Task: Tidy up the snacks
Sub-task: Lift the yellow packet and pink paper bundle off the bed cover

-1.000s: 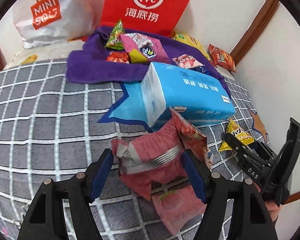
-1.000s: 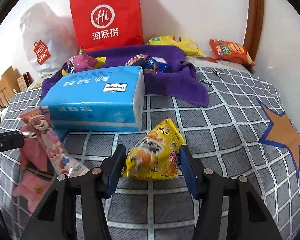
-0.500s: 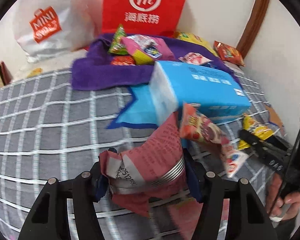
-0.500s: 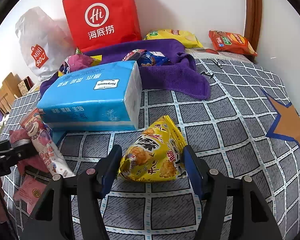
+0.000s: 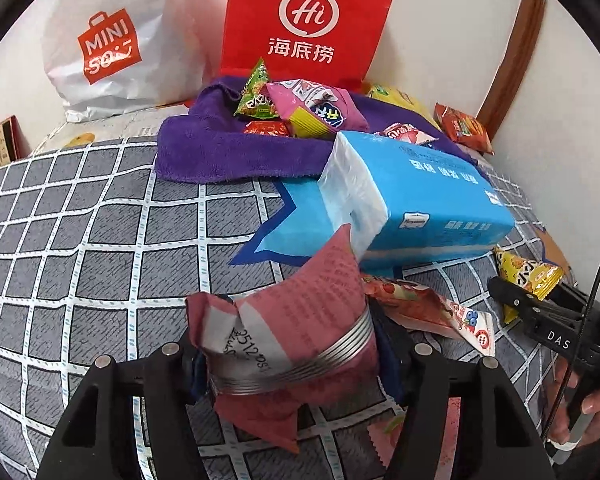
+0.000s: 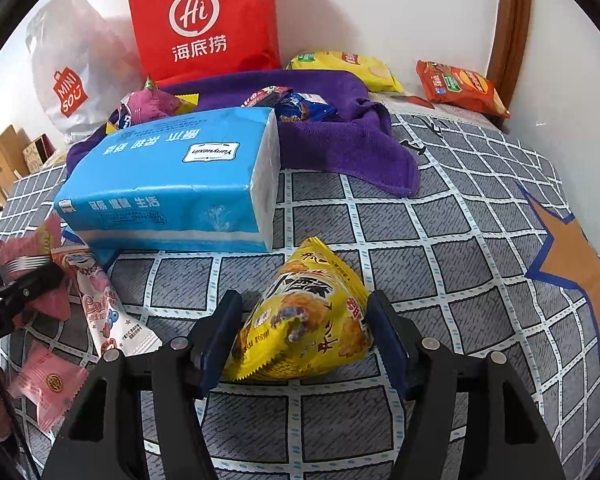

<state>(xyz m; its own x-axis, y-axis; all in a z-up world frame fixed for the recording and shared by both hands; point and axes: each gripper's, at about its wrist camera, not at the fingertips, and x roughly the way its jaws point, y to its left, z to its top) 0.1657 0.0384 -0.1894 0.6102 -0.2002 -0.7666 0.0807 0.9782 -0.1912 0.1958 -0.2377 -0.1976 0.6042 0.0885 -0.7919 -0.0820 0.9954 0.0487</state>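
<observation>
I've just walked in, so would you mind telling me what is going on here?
A person is sorting snacks on a grey checked bedspread with two handheld grippers. The left gripper is clamped on a crumpled pink foil snack packet. The right gripper straddles a yellow triangular snack bag, its jaws still widening. More packets lie on a purple towel behind a blue tissue pack.

Probably a home bedroom: a bed with a grid-patterned sheet point(image 6: 440, 240), shopping bags point(image 5: 308, 20) against the wall, wooden trim point(image 5: 512, 48).
</observation>
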